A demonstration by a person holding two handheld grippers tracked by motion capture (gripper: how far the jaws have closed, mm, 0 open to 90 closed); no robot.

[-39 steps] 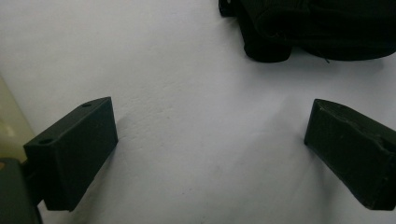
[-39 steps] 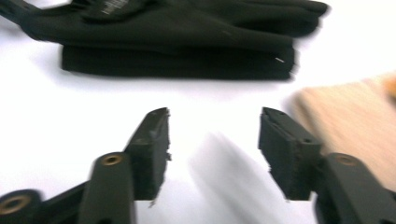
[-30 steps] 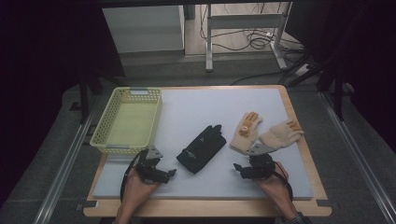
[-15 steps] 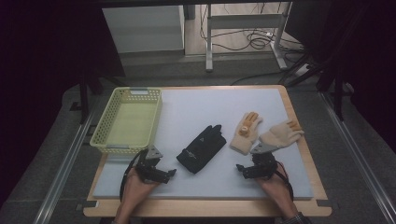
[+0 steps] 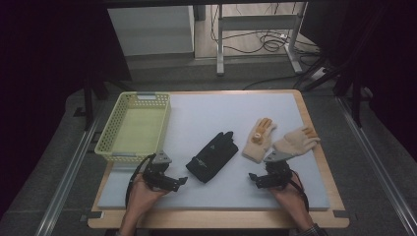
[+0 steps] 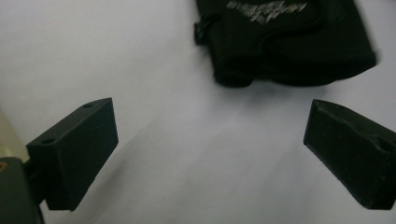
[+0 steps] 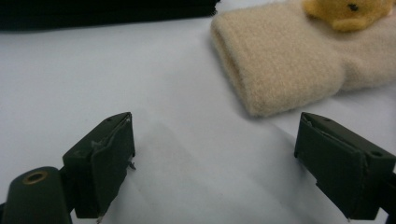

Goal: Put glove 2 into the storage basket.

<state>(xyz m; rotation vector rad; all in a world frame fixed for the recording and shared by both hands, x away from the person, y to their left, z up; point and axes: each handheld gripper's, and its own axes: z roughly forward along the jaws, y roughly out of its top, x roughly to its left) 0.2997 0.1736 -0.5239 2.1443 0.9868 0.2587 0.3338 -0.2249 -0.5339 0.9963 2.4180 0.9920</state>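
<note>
Gloves: three lie flat on the pale grey foam mat (image 5: 206, 113) covering the tabletop, none yet touched, spread apart so each can be taken singly.
Left gripper (image 5: 178, 183): jaws spread wide, holding nothing, low over the mat; in the left gripper view the black fabric glove with a silver logo (image 6: 285, 42) sits just ahead of the jaws and slightly towards the right jaw, its cuff end nearest, apart from both jaws.
Right gripper (image 5: 254, 179): jaws likewise spread and empty; in the right gripper view the cream knitted glove with yellow fingertips and a small yellow plush figure (image 7: 289, 70) lies just ahead, its ribbed cuff turned towards the right jaw, not touching it.
Second cream glove (image 5: 296, 143): a plain cream knitted one, just beyond the right gripper and to its outer side, partly behind the gripper's grey plate.
Basket: a pale yellow-green plastic lattice basket (image 5: 162, 129) stands beyond the left gripper, empty, likely the place the gloves are meant to go.
Step in hand: judging by the wide jaws aimed at the cuffs, each hand seems lined up for a pinch at the thick cuff edge, the easiest part of a limp glove to pick up.
</note>
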